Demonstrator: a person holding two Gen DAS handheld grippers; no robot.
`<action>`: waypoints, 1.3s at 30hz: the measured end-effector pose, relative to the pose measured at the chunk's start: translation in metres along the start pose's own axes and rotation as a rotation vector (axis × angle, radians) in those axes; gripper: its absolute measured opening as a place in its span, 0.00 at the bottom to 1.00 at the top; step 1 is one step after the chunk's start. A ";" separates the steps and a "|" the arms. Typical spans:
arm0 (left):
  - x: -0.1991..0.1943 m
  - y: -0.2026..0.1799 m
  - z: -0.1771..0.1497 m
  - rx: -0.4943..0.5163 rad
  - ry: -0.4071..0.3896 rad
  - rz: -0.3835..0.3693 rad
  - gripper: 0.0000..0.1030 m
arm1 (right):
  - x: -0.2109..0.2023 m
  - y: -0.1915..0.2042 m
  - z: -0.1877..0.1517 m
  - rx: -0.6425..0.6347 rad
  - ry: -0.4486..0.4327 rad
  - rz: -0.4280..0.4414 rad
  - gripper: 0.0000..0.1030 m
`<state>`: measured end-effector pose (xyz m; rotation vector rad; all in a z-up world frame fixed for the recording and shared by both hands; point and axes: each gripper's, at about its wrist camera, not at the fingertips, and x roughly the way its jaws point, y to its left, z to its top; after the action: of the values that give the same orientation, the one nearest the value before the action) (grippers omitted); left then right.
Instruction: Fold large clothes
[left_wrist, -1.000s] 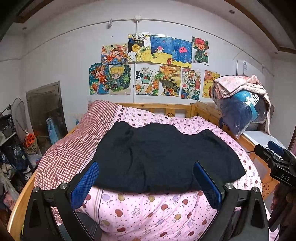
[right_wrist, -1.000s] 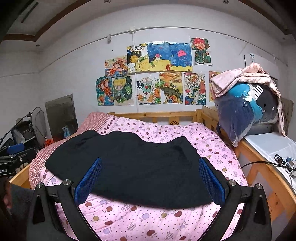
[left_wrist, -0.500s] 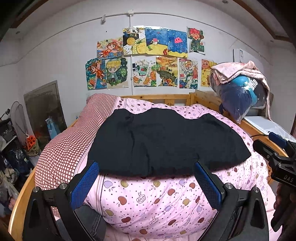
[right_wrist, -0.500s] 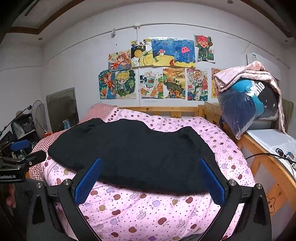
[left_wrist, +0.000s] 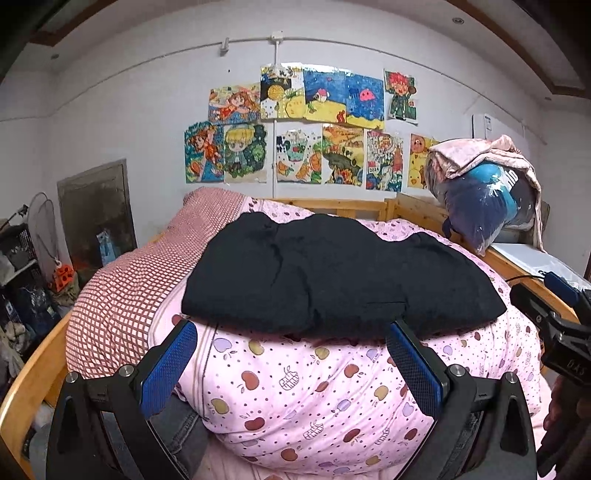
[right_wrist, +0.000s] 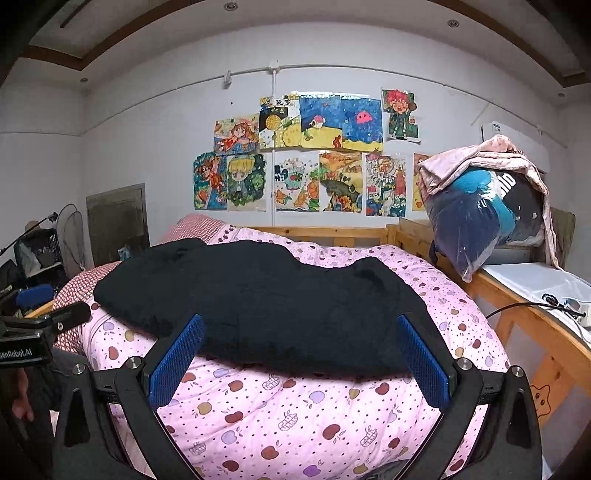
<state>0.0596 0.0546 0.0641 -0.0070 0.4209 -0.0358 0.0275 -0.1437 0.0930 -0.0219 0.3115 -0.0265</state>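
Left jaws: the left gripper (left_wrist: 291, 362) is held spread wide, nothing is pinched.
Right jaws: the right gripper (right_wrist: 301, 354) is also spread, empty.
Garment place: the black garment (left_wrist: 332, 280) is laid flat on the pink quilt (left_wrist: 314, 398) of the bed, just beyond both jaws.
Handling: it is judged soft, limp and rather light; some sagging is expected when lifted.
Hold: the near hem corners are suggested, one for each jaws.
Surroundings: a checked blanket (left_wrist: 136, 280) is seen beside; drawings (right_wrist: 306, 155) are fixed on the wall.

1 black garment (left_wrist: 332, 273), 2 quilts (left_wrist: 332, 387), approx 11 drawings (left_wrist: 306, 129).
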 end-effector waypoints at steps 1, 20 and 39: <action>-0.002 0.000 -0.002 0.004 -0.011 0.007 1.00 | 0.000 0.000 -0.003 -0.001 0.001 -0.004 0.98; -0.002 -0.008 -0.015 0.037 0.005 0.028 1.00 | 0.003 -0.008 -0.019 0.017 0.035 -0.018 0.98; -0.004 -0.009 -0.017 0.045 0.005 0.023 1.00 | 0.001 -0.006 -0.022 0.013 0.043 -0.009 0.98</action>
<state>0.0491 0.0453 0.0506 0.0424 0.4246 -0.0225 0.0216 -0.1500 0.0720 -0.0096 0.3546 -0.0375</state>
